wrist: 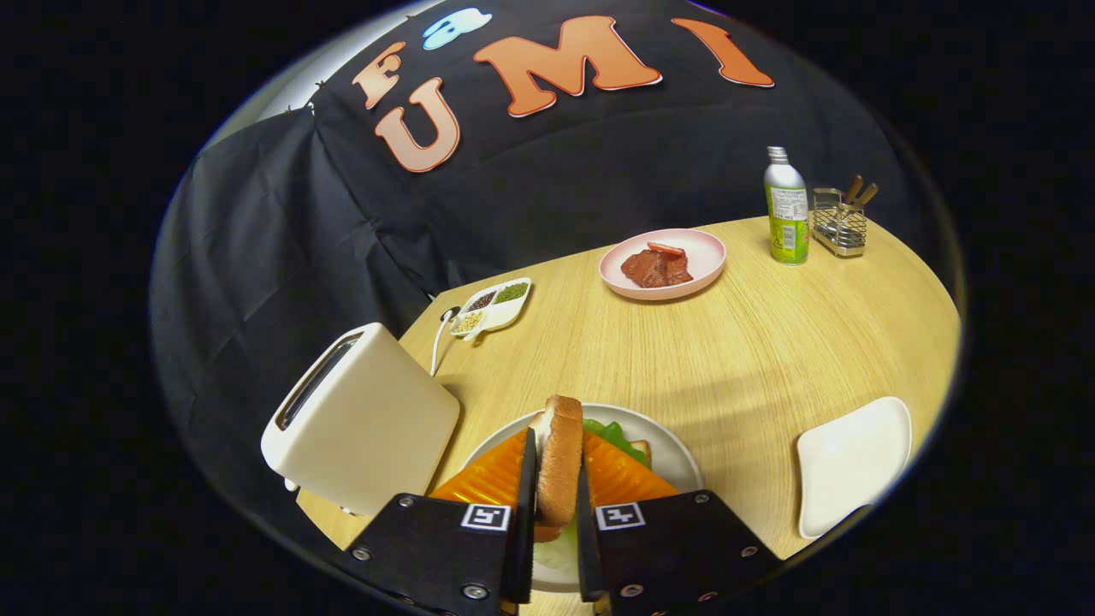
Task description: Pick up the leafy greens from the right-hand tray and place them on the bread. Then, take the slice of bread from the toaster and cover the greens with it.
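In the gripper view, the gripper [558, 479] sits at the bottom centre of the frame, its two fingers pinching a golden-crusted slice of toasted bread [560, 458] held on edge, one finger pressed against each flat face. Just beneath and ahead of the fingers lies a round, smooth grey-white plate [676, 458]; on it, ruffled bright green leafy greens [612, 435] rest on a pale lower slice of bread [642, 448], whose corner peeks out beside the leaves. At lower left, just beside the plate, stands a glossy cream toaster [364, 419] with rounded corners and a dark slot on top. At lower right, a smooth white square tray [851, 462] rests on the light wood-grain table [753, 359]. Upper centre holds a round pink plate [663, 263] with dark red meat pieces [656, 267]. To its left is a white divided dish of seeds [492, 308]. At upper right stand a green-and-white metal bottle [786, 210] and, just beside it, a wire mesh holder [840, 224].
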A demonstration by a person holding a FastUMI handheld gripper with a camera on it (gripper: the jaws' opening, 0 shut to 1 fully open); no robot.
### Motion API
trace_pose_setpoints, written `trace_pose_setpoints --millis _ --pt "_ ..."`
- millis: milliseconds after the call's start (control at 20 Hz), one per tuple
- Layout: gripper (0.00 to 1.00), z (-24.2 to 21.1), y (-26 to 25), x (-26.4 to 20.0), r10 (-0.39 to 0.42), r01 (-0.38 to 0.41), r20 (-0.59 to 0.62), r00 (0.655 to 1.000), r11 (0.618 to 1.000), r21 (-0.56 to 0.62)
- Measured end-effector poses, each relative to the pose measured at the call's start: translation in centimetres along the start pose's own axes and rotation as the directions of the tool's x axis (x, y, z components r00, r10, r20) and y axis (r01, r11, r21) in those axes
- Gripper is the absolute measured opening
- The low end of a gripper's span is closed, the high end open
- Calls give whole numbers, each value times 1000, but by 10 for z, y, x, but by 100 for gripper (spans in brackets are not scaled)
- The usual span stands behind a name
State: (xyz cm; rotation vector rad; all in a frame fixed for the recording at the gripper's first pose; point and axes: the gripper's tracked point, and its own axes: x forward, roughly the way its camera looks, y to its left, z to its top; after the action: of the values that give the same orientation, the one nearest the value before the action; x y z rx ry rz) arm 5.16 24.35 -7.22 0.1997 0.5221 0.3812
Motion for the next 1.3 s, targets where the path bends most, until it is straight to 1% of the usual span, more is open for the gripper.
trace_pose_setpoints --millis 150,200,250,300,350,500,600,650,700,750,800,850,900,1000,1050,1300 --pt "39 -3 -13 2 -28 28 -12 1000 1000 -10" --pt "41 -4 -17 3 -36 36 -16 999 999 -10" --pt "46 -5 -21 4 -43 43 -17 999 999 -13" --pt "48 -5 -25 3 -58 57 -15 998 998 -21" --pt "53 -4 -32 3 -79 78 -9 997 996 -31" --pt "54 3 -42 -3 -95 96 13 995 995 -17" --pt "60 12 -57 -14 -129 130 46 991 991 -24" --pt "66 17 -64 -21 -147 149 65 987 989 -26" --pt "71 23 -72 -28 -161 163 83 984 986 -27" --pt "80 29 -80 -37 -179 183 102 978 983 -24" --pt "85 35 -90 -46 -199 204 122 972 979 -25" --pt "92 41 -99 -55 -222 229 146 964 973 -34" --pt "96 49 -112 -67 -255 268 176 951 962 -52" --pt "98 65 -138 -91 -321 350 240 916 932 -89" --pt "99 71 -146 -105 -339 375 267 902 922 -97" --pt "99 98 -173 -160 -360 427 380 852 898 -107"
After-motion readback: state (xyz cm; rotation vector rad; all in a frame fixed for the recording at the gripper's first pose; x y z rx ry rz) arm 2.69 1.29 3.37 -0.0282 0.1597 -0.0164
